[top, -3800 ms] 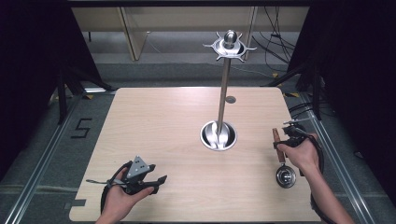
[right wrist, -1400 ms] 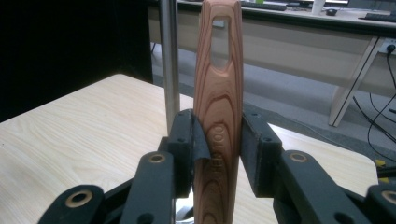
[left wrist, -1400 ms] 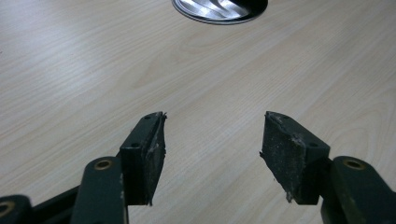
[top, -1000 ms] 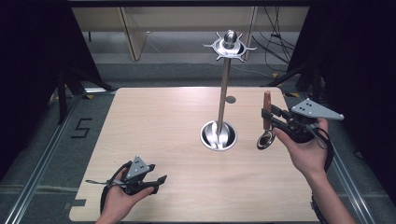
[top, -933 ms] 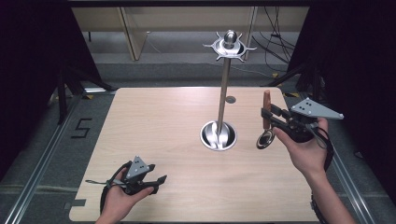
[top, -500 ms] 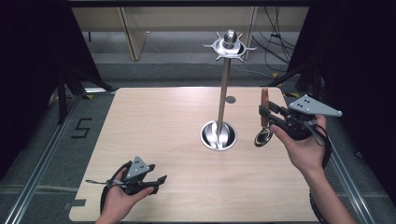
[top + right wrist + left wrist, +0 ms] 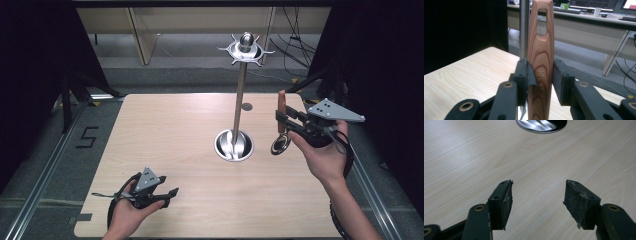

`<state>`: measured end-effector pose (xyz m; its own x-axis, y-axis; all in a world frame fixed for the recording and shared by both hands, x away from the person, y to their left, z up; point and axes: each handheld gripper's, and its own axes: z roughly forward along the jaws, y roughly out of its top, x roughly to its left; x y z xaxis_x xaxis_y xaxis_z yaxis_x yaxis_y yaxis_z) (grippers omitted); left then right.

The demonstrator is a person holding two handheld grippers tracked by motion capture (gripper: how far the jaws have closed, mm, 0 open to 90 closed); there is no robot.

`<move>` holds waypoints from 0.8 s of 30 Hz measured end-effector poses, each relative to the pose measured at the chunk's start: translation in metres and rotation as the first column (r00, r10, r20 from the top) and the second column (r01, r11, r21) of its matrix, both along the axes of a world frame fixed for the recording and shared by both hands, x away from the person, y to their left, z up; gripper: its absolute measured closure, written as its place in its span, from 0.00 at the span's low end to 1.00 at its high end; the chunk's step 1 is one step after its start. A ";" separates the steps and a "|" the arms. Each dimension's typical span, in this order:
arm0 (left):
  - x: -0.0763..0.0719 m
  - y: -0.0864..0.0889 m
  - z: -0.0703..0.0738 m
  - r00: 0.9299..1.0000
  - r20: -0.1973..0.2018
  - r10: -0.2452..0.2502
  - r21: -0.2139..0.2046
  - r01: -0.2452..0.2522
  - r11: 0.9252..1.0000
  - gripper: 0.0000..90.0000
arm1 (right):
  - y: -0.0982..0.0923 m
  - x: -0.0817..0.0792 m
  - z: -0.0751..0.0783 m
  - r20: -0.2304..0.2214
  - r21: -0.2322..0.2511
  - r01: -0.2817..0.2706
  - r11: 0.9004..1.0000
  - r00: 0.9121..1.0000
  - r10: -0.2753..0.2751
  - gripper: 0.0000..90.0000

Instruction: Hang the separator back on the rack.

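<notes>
the pale wooden table [image 7: 165, 130] is bearing a tall steel hanging stand with a round base and hooked crown [image 7: 239, 100]. the right gripper [image 7: 286, 122] is clenching a wooden-handled utensil with a round metal head [image 7: 281, 120]; its handle is standing upright between the fingers [image 7: 522, 80], its slot above them. judged best: lifting level to a hook. the left gripper [image 7: 162, 195] is resting released.
</notes>
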<state>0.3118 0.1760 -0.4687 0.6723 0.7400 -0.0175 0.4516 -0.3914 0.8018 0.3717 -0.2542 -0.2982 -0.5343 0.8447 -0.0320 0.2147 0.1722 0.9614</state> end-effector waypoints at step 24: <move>0.001 -0.001 -0.001 1.000 0.012 0.002 -0.018 -0.002 1.000 0.43 | 0.011 0.009 0.015 0.015 0.020 -0.015 1.000 1.000 0.014 0.76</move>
